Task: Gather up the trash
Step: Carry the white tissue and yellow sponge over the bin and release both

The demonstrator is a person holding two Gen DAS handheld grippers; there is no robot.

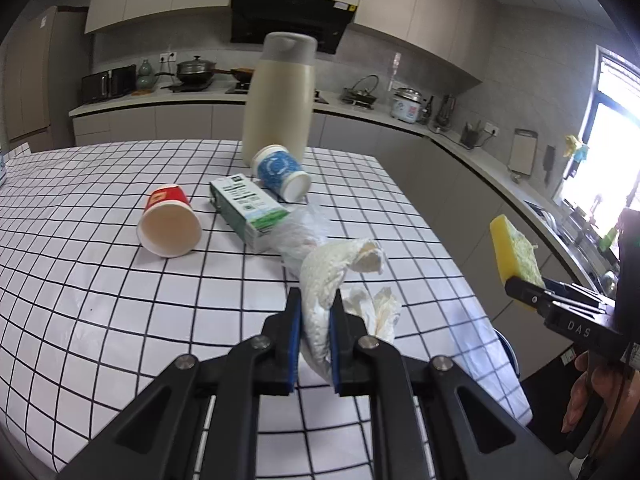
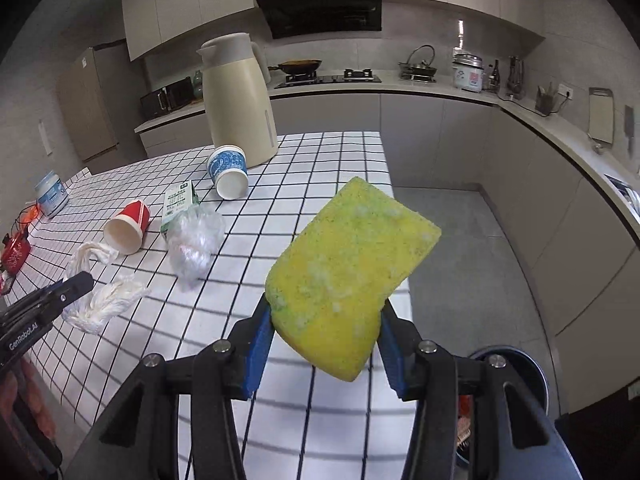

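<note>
Although clamped between the blue pads of the right gripper (image 2: 325, 309), gripped only by its lower end: yellow rectangular foam sponge with a green-flecked face (image 2: 352, 264), up in the air, clear of the black-and-white checked tablecloth (image 2: 320, 160) near the table's corner. Jaws about half spread, pressing on either side of the sponge. Soft and mostly overhanging the pads, so likely to pivot or squirt out under a quick swing, then land on the floor short of the dark round bin with a blue rim (image 2: 520, 364), low on the right beside the table.

Left gripper (image 1: 316, 300) nearly closed, pinching a white crumpled paper towel wad (image 1: 340, 264), held off the cloth. Long loose tail sticking forward: liable to tear, or to brush the second white crumpled tissue (image 1: 376, 312) lying just beside it and sweep that off the edge.

Could also collide if sent to the one bin together, so stagger the drops. Release only when directly over the opening, since light paper is prone to drifting aside.

Not yet collected, further in on the table:
- tipped red paper cup (image 2: 128, 224)
- tipped blue-patterned white paper cup (image 2: 228, 172)
- green-and-white carton (image 2: 178, 204)
- clear crumpled plastic bag (image 2: 196, 244)

Beware knocking the tall cream thermos jug (image 2: 236, 104) when reaching for the blue cup, just beside its base.
</note>
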